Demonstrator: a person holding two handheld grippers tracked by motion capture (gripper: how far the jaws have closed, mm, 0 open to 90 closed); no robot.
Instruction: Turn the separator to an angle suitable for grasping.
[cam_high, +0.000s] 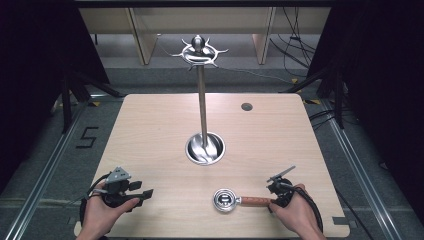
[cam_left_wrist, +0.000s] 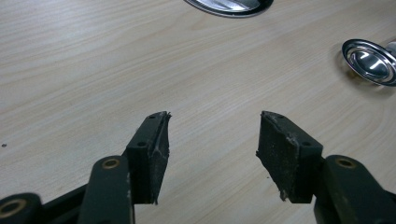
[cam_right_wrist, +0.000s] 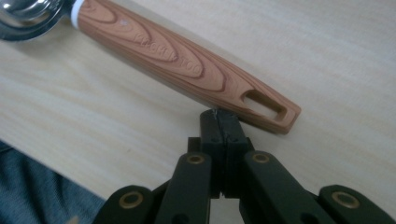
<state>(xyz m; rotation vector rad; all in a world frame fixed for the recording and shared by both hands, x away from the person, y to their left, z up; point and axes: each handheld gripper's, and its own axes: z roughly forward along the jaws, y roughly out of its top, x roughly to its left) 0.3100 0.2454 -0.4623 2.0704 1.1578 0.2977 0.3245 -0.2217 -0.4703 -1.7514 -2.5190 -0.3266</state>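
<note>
My right gripper (cam_right_wrist: 219, 114) had its jaws pressed together, their tips right against the near end of the wood-grain brown handle of the shiny steel scoop (cam_high: 226, 200), which lay flat on the pale wooden table (cam_high: 150, 130) near its front edge; I judged I was still lining up for the pick, not holding anything. My left gripper (cam_left_wrist: 212, 135) waited with jaws apart over bare tabletop. Next I'd have had to open the right jaws and close them round the handle, perhaps to hang the scoop on the tall steel hook stand (cam_high: 202, 95).
</note>
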